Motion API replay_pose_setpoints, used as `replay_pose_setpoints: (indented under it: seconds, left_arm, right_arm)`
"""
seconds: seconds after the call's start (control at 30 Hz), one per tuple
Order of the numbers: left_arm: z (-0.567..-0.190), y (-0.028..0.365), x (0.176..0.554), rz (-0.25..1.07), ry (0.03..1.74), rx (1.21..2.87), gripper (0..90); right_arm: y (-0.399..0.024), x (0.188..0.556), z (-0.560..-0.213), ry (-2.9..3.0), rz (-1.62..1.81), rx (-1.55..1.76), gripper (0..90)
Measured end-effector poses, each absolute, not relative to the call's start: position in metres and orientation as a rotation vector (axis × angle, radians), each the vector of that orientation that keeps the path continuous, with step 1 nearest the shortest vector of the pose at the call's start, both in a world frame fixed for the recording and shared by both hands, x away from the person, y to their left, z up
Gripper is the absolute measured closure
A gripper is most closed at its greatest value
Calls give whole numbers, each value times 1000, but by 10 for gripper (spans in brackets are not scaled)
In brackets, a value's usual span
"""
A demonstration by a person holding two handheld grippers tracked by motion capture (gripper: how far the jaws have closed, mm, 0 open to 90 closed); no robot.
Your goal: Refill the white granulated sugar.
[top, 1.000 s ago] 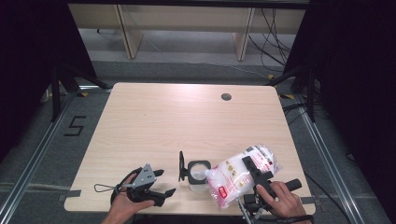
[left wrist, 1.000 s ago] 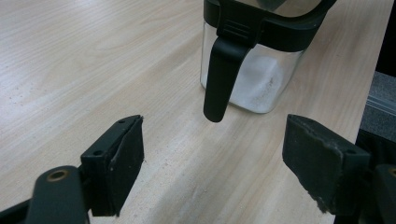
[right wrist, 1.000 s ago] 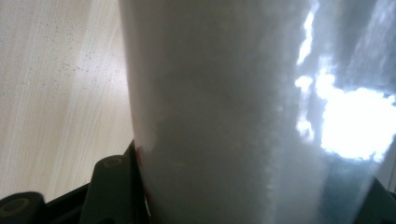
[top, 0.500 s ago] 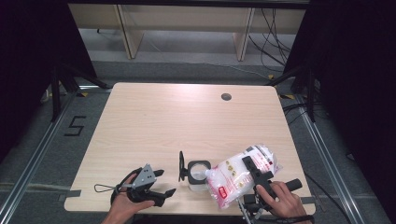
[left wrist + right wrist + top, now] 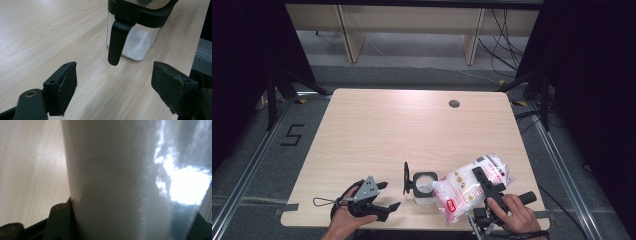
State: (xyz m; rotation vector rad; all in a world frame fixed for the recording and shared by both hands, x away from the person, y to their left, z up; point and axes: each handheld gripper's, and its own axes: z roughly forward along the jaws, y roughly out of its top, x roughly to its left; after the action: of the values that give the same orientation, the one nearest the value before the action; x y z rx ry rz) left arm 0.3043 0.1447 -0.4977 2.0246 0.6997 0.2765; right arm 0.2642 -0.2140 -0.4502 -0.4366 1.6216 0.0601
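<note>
The right gripper (image 5: 482, 181) is clasping a clear plastic bag of white granules with red print (image 5: 472, 186), its jaws pressing on both sides of the bag and holding it tilted over the near right part of the light wooden table (image 5: 377, 130). The bag's lower end is lying against the open mouth of a small square clear glass jar with a black rim (image 5: 424, 187), which is standing upright on the table near the front edge. The jar's black hinged lid (image 5: 406, 177) is standing open on its left side. In the left gripper view the jar (image 5: 136, 37) is showing some white granules at its bottom, and a black tab (image 5: 117, 41) is hanging down its wall. In the right gripper view the bag (image 5: 130, 180) is sitting between the black jaws, white and translucent.

The left gripper (image 5: 384, 197) is resting near the table's front left edge, jaws spread wide with nothing between them, pointing toward the jar and staying apart from it
</note>
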Motion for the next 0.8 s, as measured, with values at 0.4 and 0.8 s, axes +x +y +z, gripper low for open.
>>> replay_pose_setpoints:
  seconds: [0.4, 0.8]
  left_arm:
    - [-497, 144, 304, 280, 700, 2033, 203]
    - [-498, 143, 303, 271, 702, 2024, 203]
  right_arm:
    - [-214, 265, -450, 1616, 56, -434, 440]
    - [-215, 264, -452, 1634, 70, -408, 441]
